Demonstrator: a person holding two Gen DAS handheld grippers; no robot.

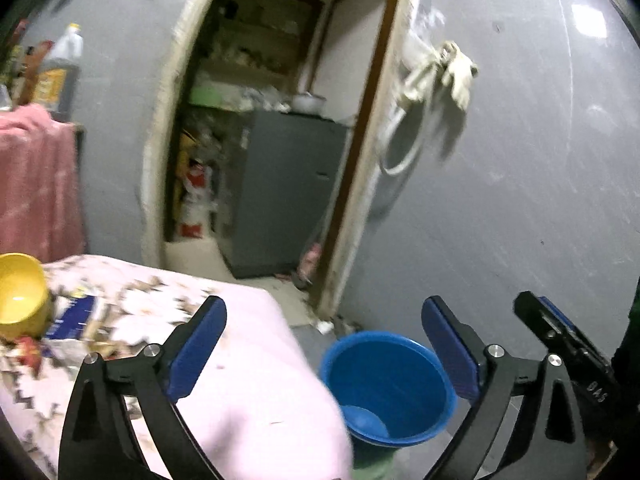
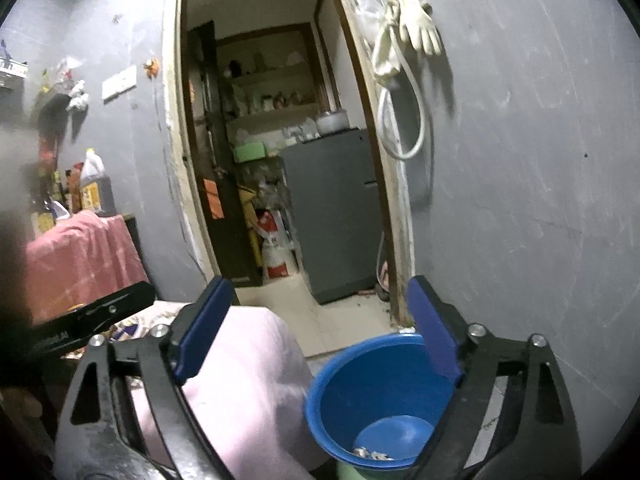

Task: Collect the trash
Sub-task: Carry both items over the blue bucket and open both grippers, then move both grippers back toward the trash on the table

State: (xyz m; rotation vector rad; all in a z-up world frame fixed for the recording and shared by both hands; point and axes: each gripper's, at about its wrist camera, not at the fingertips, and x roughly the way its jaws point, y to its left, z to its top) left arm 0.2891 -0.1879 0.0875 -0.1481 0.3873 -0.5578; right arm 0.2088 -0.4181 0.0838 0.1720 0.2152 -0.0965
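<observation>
You are holding your left gripper (image 1: 324,344) wide open and empty above the pale pink cloth-covered table (image 1: 256,392); at its four o'clock the round blue plastic bucket (image 1: 390,388) is standing. Your right gripper (image 2: 320,320) is gaping too, empty, above that bucket (image 2: 380,396), where small trash scraps (image 2: 372,454) are lying.

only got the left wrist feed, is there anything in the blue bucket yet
Observer: Yes. The right wrist view looks down into the blue bucket and shows a few small pale scraps on its bottom.
Operator: right gripper holding anything
Observer: No. The right gripper is open with nothing between its fingers, and its right finger overlaps the bucket's rim in the picture.
Operator: anything on the wall left of the door
Observer: A white switch plate with a small orange object beside it.
</observation>
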